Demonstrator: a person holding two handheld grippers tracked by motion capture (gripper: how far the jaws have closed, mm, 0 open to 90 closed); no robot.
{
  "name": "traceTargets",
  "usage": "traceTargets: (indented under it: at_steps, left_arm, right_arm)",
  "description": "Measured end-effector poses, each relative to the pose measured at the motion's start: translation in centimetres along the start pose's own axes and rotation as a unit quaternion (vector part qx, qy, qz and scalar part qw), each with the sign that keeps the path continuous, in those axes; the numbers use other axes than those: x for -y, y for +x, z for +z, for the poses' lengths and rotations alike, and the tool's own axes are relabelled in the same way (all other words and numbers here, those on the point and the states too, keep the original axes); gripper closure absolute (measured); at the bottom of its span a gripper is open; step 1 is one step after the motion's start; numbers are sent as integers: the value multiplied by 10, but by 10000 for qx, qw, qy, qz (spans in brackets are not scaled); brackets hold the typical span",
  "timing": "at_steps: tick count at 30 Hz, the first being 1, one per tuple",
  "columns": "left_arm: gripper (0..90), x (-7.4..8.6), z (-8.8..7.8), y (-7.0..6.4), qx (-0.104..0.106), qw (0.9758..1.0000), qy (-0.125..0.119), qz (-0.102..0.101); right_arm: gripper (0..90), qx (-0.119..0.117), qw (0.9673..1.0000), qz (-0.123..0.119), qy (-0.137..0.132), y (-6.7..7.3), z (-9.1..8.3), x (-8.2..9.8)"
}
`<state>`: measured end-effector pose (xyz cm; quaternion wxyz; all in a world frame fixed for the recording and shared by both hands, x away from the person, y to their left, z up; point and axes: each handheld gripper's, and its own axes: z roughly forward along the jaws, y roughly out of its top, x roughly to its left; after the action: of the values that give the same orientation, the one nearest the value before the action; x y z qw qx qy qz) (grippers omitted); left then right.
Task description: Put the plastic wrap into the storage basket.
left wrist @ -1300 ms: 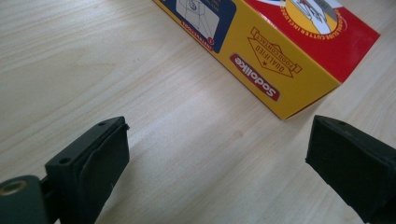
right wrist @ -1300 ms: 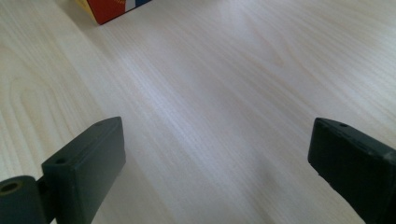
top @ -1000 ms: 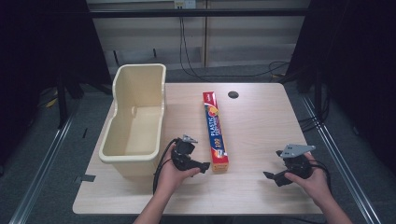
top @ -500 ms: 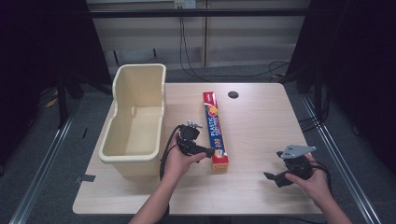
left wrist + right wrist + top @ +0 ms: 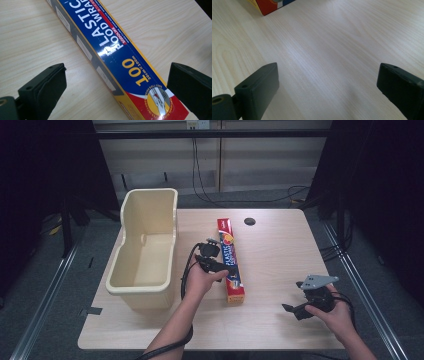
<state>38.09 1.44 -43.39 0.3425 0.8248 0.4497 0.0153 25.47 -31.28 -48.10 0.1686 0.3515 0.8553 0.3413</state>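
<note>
High view, items as we list them by size. Table (image 5: 270, 250): pale wood grain, carrying everything below. Bin (image 5: 145, 245): cream plastic, deep, standing on the table's left part with its tall end toward the far edge. Plastic food wrap box (image 5: 230, 260): long, blue, yellow and red, lying flat near the table's middle, just right of the bin, its red end toward us. Left tool (image 5: 214, 264): black, held in our left hand over the box's left side; in the left gripper view the box (image 5: 117, 57) runs diagonally between its two jaws, which stand wide apart and touch nothing, having just been opening. Right tool (image 5: 295, 309): black with a grey plate, held in our right hand at the table's near right, well apart from the box; in the right gripper view its jaws are spread wide over bare wood. Round dark hole (image 5: 249, 221): small, near the table's far edge.
</note>
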Motion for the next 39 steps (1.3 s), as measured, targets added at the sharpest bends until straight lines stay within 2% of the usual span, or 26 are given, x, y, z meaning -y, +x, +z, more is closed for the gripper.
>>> traceTargets:
  at_steps: [2,4,6,7,8,9,14,16,21,25,29,33,36,39]
  left_arm:
    - [8,-3,2,1,-3,10000,25,1]
    - [3,-8,6,2,-6,9999,0,-150]
    - [3,-10,7,2,44,9998,10,-171]
    - [3,-12,9,2,29,9997,-24,-257]
    - [5,-14,10,3,-36,9997,11,-226]
    - [11,-15,11,2,-19,9996,-4,-292]
    - [23,-19,17,2,-98,9994,7,-318]
    - [26,-21,20,3,-121,9996,48,-263]
    - [35,-26,27,3,-224,9992,73,-318]
    - [42,-31,32,3,-266,9990,-2,-370]
    - [45,-35,38,3,-294,9987,77,-419]
    - [46,-36,42,4,-357,9985,104,-412]
    - [51,-36,47,5,-445,9976,54,-520]
    - [56,-35,49,7,-485,9973,104,-544]
  right_arm:
    - [41,7,10000,-47,-5,0,1,-1]
    - [40,-6,10000,-12,-25,0,0,-2]
    - [40,0,10000,-59,-37,0,1,-2]
    - [40,1,10000,-72,-19,0,1,-3]
    - [41,-3,10000,-67,-18,1,1,-3]
    - [41,-42,9999,-88,-29,1,2,-3]
    - [40,-29,9999,-103,-24,-1,3,-4]
    - [40,3,9999,-108,-32,-2,2,-4]
    - [41,4,9999,-84,-61,-2,2,-4]
    - [40,13,9999,-80,-76,-3,2,-6]
    - [42,2,9999,-109,-92,-4,3,-7]
    - [41,-4,9999,-92,-100,-4,4,-9]
    - [42,-5,9999,-105,-87,-4,5,-9]
    - [41,-3,9999,-126,-101,-4,6,-10]
